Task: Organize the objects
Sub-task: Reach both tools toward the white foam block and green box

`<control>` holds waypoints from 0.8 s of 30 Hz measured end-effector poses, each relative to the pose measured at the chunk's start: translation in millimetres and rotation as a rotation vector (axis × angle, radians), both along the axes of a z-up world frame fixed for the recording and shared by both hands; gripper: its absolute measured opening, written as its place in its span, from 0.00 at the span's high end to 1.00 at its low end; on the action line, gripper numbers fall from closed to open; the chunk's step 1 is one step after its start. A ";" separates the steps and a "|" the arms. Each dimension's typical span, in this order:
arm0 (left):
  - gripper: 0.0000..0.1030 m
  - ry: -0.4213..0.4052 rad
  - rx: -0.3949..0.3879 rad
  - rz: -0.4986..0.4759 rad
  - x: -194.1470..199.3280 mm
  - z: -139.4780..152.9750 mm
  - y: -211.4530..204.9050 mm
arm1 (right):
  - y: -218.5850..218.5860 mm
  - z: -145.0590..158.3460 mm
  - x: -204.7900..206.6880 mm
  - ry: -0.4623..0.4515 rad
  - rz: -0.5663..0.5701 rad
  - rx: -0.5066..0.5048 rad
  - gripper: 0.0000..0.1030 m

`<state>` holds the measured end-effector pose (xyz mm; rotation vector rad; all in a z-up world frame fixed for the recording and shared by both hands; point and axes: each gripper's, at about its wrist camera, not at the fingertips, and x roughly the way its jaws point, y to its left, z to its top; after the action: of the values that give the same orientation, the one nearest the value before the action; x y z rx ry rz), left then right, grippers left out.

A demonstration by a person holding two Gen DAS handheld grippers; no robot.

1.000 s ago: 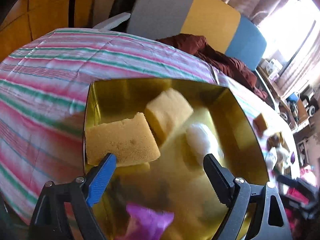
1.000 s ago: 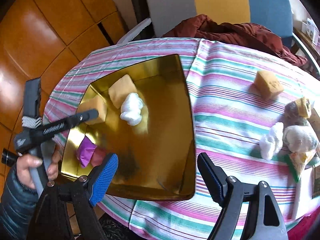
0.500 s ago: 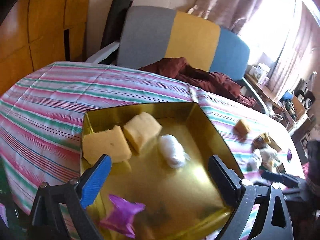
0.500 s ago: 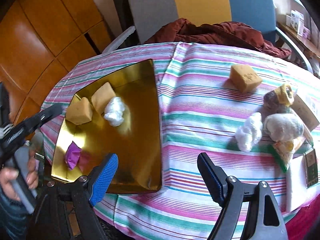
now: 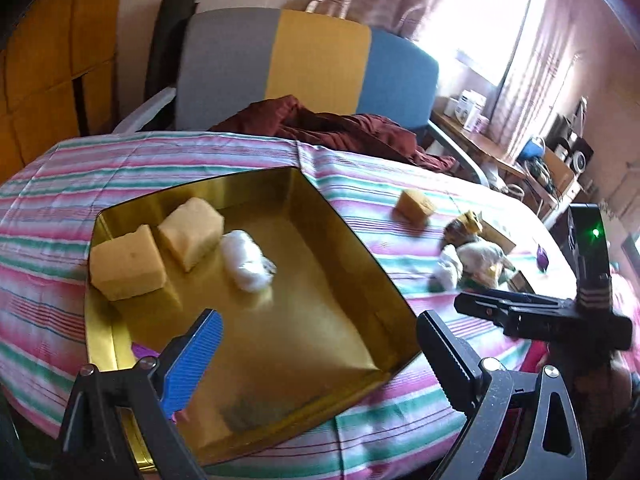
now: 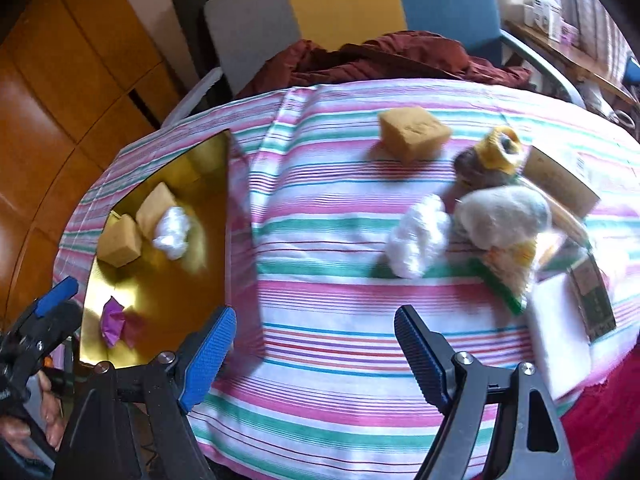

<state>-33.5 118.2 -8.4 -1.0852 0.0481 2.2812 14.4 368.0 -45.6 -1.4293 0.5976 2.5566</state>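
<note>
A gold tray (image 5: pixel 352 248) is seen at the left of a table covered with a striped cloth (image 6: pixel 320 240). In it, from left to right, two yellow sponges (image 5: pixel 128 264) lie side by side at the far end, with a white cotton wad (image 5: pixel 248 260) just beside them; a purple wrapper (image 6: pixel 114 320) lies nearer.

The left gripper (image 5: pixel 320 352) is held above the tray's near end. Its jaws are spread wide, having just been opening, and nothing is held or touched.

The right gripper (image 6: pixel 316 344) is held over bare cloth right of the tray, jaws wide apart and empty.

Farther right, a third sponge (image 6: pixel 412 132), another cotton wad (image 6: pixel 416 240) and a pile of woolly items (image 6: pixel 500 208) remain on the cloth.
</note>
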 end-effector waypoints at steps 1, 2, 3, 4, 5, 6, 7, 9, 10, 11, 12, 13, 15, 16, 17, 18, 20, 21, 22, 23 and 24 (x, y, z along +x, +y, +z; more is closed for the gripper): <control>0.05 0.005 -0.004 -0.009 3.0 0.7 3.4 | 3.8 -0.8 2.8 -0.002 -0.010 0.000 0.20; 0.05 0.009 -0.007 -0.018 5.9 1.4 6.5 | 9.1 -2.0 6.4 -0.005 -0.023 0.000 0.20; 0.05 0.013 -0.011 -0.027 8.9 2.1 10.0 | 12.7 -2.8 9.0 -0.009 -0.033 0.001 0.20; 0.05 0.016 -0.014 -0.037 11.4 2.7 12.9 | 18.4 -3.8 12.7 -0.014 -0.047 0.003 0.20; 0.05 0.019 -0.015 -0.046 13.9 2.9 16.0 | 22.5 -4.2 15.2 -0.017 -0.057 0.005 0.20; 0.05 0.020 -0.016 -0.058 17.0 2.9 19.4 | 28.5 -4.1 18.1 -0.020 -0.069 0.008 0.20; 0.05 0.019 -0.021 -0.073 19.8 2.1 23.4 | 34.1 -3.5 21.4 -0.022 -0.082 0.010 0.20; 0.05 0.014 -0.030 -0.098 24.2 -0.3 30.4 | 50.8 -0.5 31.0 -0.024 -0.121 0.015 0.20; 0.05 0.012 -0.031 -0.107 25.9 -1.2 32.8 | 56.6 1.1 34.6 -0.025 -0.134 0.018 0.20; 0.05 0.010 -0.031 -0.117 27.5 -1.8 35.5 | 67.3 3.8 40.3 -0.028 -0.159 0.025 0.20; 0.05 0.007 -0.031 -0.127 29.1 -2.5 38.4 | 77.6 6.3 45.8 -0.033 -0.183 0.032 0.20; 0.05 0.005 -0.031 -0.137 30.7 -2.9 41.2 | 84.9 7.5 49.5 -0.038 -0.198 0.035 0.20; 0.05 -0.002 -0.030 -0.160 33.5 -3.7 47.4 | 107.3 11.6 61.1 -0.051 -0.245 0.043 0.20; 0.05 -0.005 -0.031 -0.168 34.1 -4.0 50.2 | 117.6 13.6 66.8 -0.058 -0.270 0.045 0.20; 0.05 -0.008 -0.031 -0.177 35.1 -4.3 53.5 | 131.3 15.1 74.5 -0.065 -0.306 0.042 0.20; 0.05 -0.012 -0.031 -0.188 36.1 -4.9 57.5 | 142.7 15.4 80.9 -0.075 -0.335 0.032 0.20; 0.05 -0.015 -0.036 -0.209 39.2 -6.4 66.2 | 165.9 10.1 92.6 -0.119 -0.399 -0.014 0.20; 0.05 -0.016 -0.038 -0.219 40.8 -6.6 70.1 | 175.6 4.7 97.9 -0.144 -0.430 -0.052 0.20; 0.05 -0.018 -0.039 -0.232 42.9 -7.1 74.7 | 181.4 -0.7 101.3 -0.159 -0.447 -0.088 0.20; 0.05 -0.019 -0.041 -0.242 44.2 -7.4 78.0 | 188.0 -9.6 106.1 -0.175 -0.458 -0.145 0.20; 0.05 -0.020 -0.045 -0.253 45.9 -8.1 82.3 | 191.0 -15.4 107.2 -0.182 -0.462 -0.176 0.20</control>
<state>12.5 200.5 -16.6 -1.0606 0.2165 2.0513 121.7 559.0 -61.0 -1.3603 1.0069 2.0361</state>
